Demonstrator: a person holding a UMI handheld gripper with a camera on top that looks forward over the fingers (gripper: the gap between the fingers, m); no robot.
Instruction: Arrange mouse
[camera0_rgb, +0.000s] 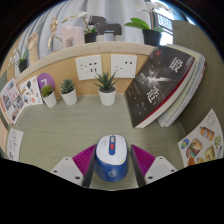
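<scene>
A blue-and-white mouse (111, 158) sits between the fingers (111, 166) of a hand-held gripper, its magenta pads (84, 158) close against both flanks so that the fingers appear closed on it, though whether it is lifted off the pale green bench (70, 128) cannot be told; ahead of the mouse lies an open stretch of bare bench, running up to a row of three small potted plants, one in a white pot (106, 88) straight ahead and two smaller ones (58, 93) off to the left, all standing near the back wall; on that wall, just behind the plants, are two white socket plates (105, 66); to the right a large dark book (163, 84) leans tilted against the wall, its cover bearing white Chinese characters too small to read with certainty; printed sheets with coloured pictures lie at the left edge of the bench (14, 100) and at the right (203, 142), narrowing the free room on both sides; a shelf above carries more potted plants (150, 28).
</scene>
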